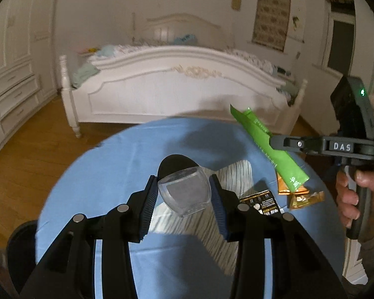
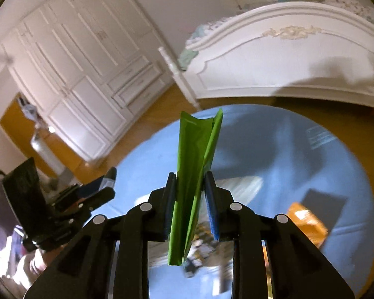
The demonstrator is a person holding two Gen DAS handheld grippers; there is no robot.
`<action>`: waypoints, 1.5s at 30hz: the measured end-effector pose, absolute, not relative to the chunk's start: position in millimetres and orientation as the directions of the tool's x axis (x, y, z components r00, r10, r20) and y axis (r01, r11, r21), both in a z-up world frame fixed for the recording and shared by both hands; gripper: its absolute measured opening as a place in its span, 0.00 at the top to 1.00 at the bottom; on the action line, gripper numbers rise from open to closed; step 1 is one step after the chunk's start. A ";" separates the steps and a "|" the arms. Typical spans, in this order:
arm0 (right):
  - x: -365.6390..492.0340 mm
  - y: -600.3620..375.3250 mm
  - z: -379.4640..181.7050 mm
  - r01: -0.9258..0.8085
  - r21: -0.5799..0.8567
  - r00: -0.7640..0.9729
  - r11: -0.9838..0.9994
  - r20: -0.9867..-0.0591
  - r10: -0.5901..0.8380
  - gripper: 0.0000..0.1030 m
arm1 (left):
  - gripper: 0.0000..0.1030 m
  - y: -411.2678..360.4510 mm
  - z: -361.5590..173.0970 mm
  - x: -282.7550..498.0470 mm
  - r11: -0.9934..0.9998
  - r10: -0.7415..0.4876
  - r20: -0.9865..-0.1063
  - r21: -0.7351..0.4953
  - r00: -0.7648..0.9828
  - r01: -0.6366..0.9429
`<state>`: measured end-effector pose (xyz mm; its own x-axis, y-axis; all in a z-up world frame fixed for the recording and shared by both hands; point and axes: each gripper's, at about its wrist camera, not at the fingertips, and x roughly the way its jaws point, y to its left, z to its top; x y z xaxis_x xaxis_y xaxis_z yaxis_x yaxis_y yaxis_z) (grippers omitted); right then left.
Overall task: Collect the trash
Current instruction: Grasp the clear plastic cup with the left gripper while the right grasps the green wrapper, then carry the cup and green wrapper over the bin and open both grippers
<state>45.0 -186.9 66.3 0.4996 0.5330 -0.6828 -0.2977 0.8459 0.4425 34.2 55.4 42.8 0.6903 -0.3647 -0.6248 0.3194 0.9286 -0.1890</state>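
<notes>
From the left wrist we alone see our left tool (image 1: pixel 184 194) clamping a clear cup (image 1: pixel 184 190) above the blue bench (image 1: pixel 107 174), with a black card (image 1: pixel 260 203) and orange packets (image 1: pixel 301 196) lying further right. Our right tool (image 2: pixel 189 199) grips a green wrapper (image 2: pixel 195 169), which hides the bench behind.

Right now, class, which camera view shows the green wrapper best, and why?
The left wrist view: the green wrapper appears side-on at full length, lifted above the blue table, pinched by the right hand-held gripper. The right wrist view shows it edge-on, its lower end partly hidden between the fingers.
</notes>
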 end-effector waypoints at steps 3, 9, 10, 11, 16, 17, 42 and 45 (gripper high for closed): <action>40.5 -163.0 74.1 -0.335 0.448 0.481 0.829 -0.675 0.559 0.77 | 0.59 79.4 51.5 13.7 0.941 -0.338 -0.603 -0.197 0.723 0.276; 22.5 -100.9 79.5 -0.419 0.445 0.412 0.791 -0.684 0.603 0.77 | 0.59 130.8 52.8 -14.4 0.956 -0.290 -0.585 -0.220 0.758 0.195; 17.0 -92.6 79.4 -0.428 0.447 0.400 0.785 -0.685 0.608 0.77 | 0.59 138.7 52.1 -17.7 0.958 -0.279 -0.584 -0.223 0.762 0.180; 15.0 -77.2 78.6 -0.446 0.447 0.379 0.776 -0.691 0.616 0.77 | 0.59 146.2 51.2 -20.9 0.960 -0.268 -0.583 -0.225 0.767 0.165; -2.2 -18.9 76.2 -0.511 0.435 0.307 0.741 -0.713 0.631 0.77 | 0.59 205.3 39.7 -40.6 0.967 -0.192 -0.589 -0.249 0.785 0.050; -6.6 0.4 75.0 -0.530 0.434 0.283 0.728 -0.719 0.635 0.77 | 0.59 217.5 36.2 -44.7 0.967 -0.174 -0.592 -0.253 0.787 0.024; -25.8 276.1 -23.4 -0.758 0.287 0.010 0.586 -0.893 0.451 0.77 | 0.59 356.6 -31.0 -94.5 0.900 -0.044 -0.668 -0.350 0.743 -0.261; -28.6 289.5 -40.1 -0.772 0.279 -0.013 0.571 -0.906 0.424 0.76 | 0.59 362.5 -34.1 -95.8 0.895 -0.037 -0.672 -0.351 0.739 -0.274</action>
<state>-28.6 289.5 -40.1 -0.0134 0.4238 -0.9057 -0.7719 0.5714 0.2788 -95.8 362.5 -34.1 0.7392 -0.0373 -0.6724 -0.2744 0.8951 -0.3513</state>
